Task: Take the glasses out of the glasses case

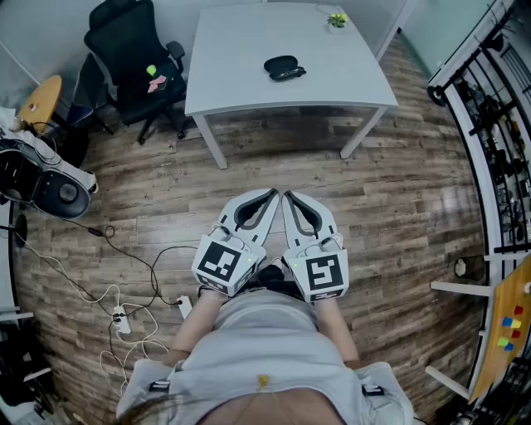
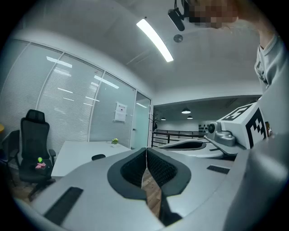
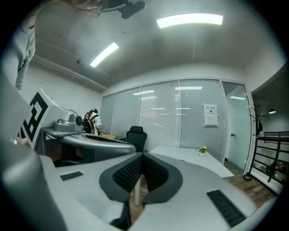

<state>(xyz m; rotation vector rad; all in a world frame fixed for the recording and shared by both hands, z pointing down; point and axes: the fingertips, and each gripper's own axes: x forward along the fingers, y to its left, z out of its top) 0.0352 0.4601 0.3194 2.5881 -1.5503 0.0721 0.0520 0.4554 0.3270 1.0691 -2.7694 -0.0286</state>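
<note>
A dark glasses case (image 1: 284,67) lies on the white table (image 1: 241,75) well ahead of me; in the left gripper view the case (image 2: 98,157) is a small dark shape on the table top. My left gripper (image 1: 274,193) and right gripper (image 1: 287,196) are held side by side over the wooden floor, close to my body and far short of the table. The jaws of both are shut with nothing between them. In the left gripper view the pads (image 2: 156,168) meet at the tips, and in the right gripper view the pads (image 3: 128,172) do the same.
A small green plant (image 1: 337,20) stands at the table's far right corner. A black office chair (image 1: 133,62) sits left of the table. Cables and a power strip (image 1: 121,318) lie on the floor at the left. A black railing (image 1: 489,124) runs along the right.
</note>
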